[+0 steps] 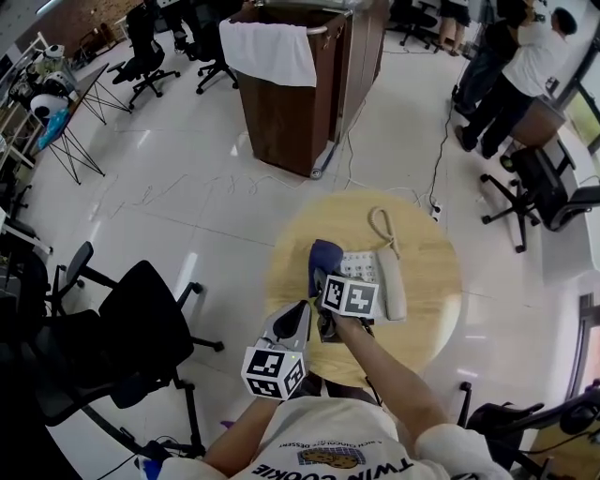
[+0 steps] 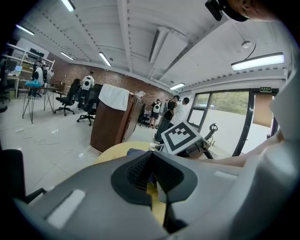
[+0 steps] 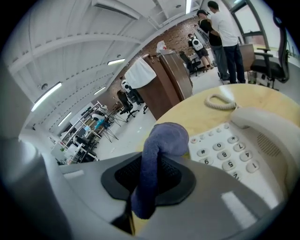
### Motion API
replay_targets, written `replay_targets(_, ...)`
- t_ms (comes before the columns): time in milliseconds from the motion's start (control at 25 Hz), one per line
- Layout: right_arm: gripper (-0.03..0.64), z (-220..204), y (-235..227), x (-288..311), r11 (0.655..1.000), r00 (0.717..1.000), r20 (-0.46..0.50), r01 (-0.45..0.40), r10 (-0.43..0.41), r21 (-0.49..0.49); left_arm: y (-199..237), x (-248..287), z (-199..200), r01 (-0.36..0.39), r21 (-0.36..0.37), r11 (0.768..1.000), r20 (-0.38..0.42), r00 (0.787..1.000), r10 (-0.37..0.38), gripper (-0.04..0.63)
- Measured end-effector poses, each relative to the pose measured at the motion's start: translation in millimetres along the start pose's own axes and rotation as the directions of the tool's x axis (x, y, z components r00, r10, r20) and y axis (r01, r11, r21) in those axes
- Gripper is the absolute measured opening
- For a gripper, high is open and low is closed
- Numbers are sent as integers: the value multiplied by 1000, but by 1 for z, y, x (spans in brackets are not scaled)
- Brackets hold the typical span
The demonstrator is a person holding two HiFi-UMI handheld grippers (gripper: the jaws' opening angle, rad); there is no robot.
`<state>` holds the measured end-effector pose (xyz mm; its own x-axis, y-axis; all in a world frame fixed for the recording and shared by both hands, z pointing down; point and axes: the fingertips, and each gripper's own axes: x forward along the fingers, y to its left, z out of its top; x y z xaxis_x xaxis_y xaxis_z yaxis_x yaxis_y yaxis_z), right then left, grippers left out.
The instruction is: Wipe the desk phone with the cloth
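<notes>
Two grippers | right gripper (image 3: 144,187): fingers (image 3: 174,177) clamp cloth (image 3: 162,140) | left gripper (image 2: 153,180): fingers (image 2: 136,171) closed, empty | desk phone (image 3: 234,154) partly hidden

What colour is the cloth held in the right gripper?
Bluish purple, plain; the cloth shows best in the right gripper view.

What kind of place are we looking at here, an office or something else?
Probably an open office or lab workspace: rolling office chairs on a glossy floor, a desk phone on a round table, and equipment racks by a brick wall.
</notes>
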<state>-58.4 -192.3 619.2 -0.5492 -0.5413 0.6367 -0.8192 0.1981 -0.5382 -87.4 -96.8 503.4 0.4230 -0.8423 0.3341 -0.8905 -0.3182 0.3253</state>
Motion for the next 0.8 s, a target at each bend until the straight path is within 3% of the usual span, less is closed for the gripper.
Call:
replay_targets(440, 67, -28, 7, 4, 998, 999, -19, 35, -34, 52, 21, 1, -1, 0, 9, 1000, -14, 1000, 0, -6)
replay_targets(800, 67, -56, 9, -17, 999, 999, -14, 36, -37, -14, 15, 14, -6, 34, 13, 999, -35, 999, -34, -6)
